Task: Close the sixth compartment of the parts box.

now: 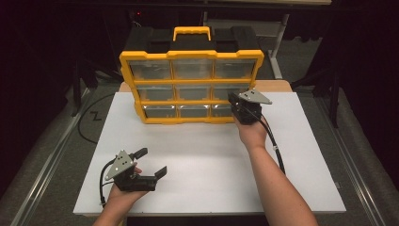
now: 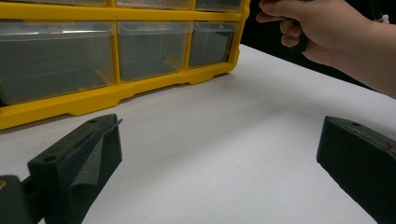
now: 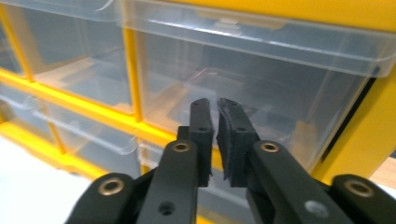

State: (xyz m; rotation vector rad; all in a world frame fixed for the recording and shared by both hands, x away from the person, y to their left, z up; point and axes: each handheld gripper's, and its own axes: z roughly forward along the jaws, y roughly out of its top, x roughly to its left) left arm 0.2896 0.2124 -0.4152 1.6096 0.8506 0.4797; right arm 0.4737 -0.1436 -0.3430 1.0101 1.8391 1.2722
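Nine clear plastic drawers in three rows of three, framed in a yellow plastic organiser cabinet (image 1: 190, 84) with a black top and yellow carry handle, upright at the far edge of the white worktop (image 1: 207, 165), front toward the person. Right gripper (image 1: 237, 107) up against the cabinet's right column, at about the middle row; seen in the right gripper view with jaws nearly closed, only a thin slit between the pads, nothing held, tips aimed at the front of a clear drawer (image 3: 261, 79) beside the yellow right post. Whether the tips touch the drawer front: cannot tell. Left gripper (image 1: 153, 162) low near the near-left corner of the worktop, well apart from the cabinet, jaws spread wide and empty, resting or hovering just above the surface.

Step in hand, by the look of it: approach to the right-column drawer, either to push it home or to catch its lip and pull. Next move likely calls for a small spread of the jaws to take the upper lip of the drawer, then a straight pull toward the near edge; possibly the left gripper to steady the cabinet against sliding.

Worktop plain, matt, bare apart from the cabinet. Dark room around, grey floor, cables and metal frame legs beyond the far edge.
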